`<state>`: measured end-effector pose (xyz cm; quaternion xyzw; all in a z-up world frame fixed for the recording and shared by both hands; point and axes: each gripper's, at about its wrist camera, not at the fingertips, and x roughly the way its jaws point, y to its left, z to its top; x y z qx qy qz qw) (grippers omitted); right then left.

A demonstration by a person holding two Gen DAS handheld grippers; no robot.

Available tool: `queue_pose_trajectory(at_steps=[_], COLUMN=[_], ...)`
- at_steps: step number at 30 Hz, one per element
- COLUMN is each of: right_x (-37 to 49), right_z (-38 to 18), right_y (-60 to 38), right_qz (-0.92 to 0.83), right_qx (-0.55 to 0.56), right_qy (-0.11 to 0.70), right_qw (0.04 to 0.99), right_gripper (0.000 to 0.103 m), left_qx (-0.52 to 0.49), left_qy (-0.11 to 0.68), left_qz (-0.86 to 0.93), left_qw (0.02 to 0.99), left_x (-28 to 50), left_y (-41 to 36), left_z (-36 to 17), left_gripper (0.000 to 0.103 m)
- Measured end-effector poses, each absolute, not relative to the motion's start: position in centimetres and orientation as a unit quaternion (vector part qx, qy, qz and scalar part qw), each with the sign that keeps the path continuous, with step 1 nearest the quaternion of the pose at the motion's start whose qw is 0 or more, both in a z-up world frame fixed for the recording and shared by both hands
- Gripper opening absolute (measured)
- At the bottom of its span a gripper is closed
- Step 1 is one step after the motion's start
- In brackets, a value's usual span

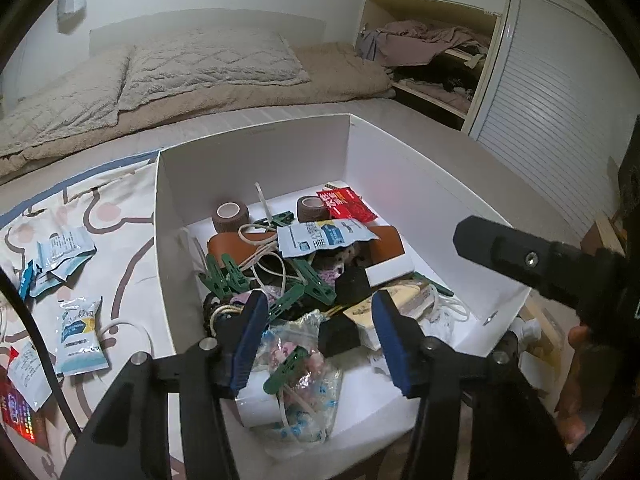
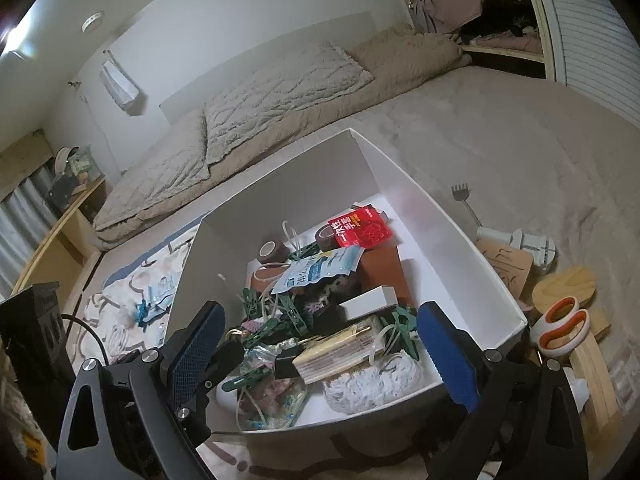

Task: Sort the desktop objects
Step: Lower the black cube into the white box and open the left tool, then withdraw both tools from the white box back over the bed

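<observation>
A white cardboard box (image 1: 256,152) sits on the bed and holds a jumble of small items. Among them are green clips (image 1: 226,276), two brown tape rolls (image 1: 230,216), a red packet (image 1: 346,204), a blue-and-white sachet (image 1: 320,238) and a clear bag of sweets (image 1: 304,364). My left gripper (image 1: 320,300) hangs open over the box's near end, the clear bag lying below and between its blue pads, untouched. My right gripper (image 2: 320,312) is open wide above the same box (image 2: 440,240), over a flat wooden bundle (image 2: 340,348) and green clips (image 2: 292,312). It holds nothing.
Several sachets (image 1: 78,336) lie on a patterned cloth (image 1: 120,208) left of the box. Right of it are orange-handled scissors (image 2: 560,328), wooden boards (image 2: 504,268) and a metal scratcher (image 2: 460,196). Pillows (image 1: 208,60) and a shelf of clothes (image 1: 432,48) stand behind.
</observation>
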<state>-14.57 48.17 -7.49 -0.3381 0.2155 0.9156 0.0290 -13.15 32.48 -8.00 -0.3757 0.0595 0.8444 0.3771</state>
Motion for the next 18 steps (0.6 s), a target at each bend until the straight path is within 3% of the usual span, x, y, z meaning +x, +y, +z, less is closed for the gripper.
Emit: queue_pose_trajectory(at_steps=[11, 13, 18], right_x=[-13.8, -13.6, -13.2], right_z=[-6.3, -6.1, -5.7], right_y=[47.4, 47.2, 47.0], right_qz=[0.926, 0.927, 0.931], right_qx=[-0.327, -0.326, -0.321], right_qy=[0.185, 0.179, 0.169], right_qw=[0.040, 0.042, 0.046], right_gripper=[0.096, 0.096, 0.096], left_qx=[-0.372, -0.371, -0.371], left_qy=[0.062, 0.061, 0.055], left_qz=[0.846, 0.845, 0.841], left_qw=[0.377, 0.379, 0.389], left_x=[-12.7, -12.7, -12.4], left_y=[31.9, 31.8, 31.5], left_z=[-7.7, -7.5, -7.0], left_gripper=[0.058, 0.071, 0.089])
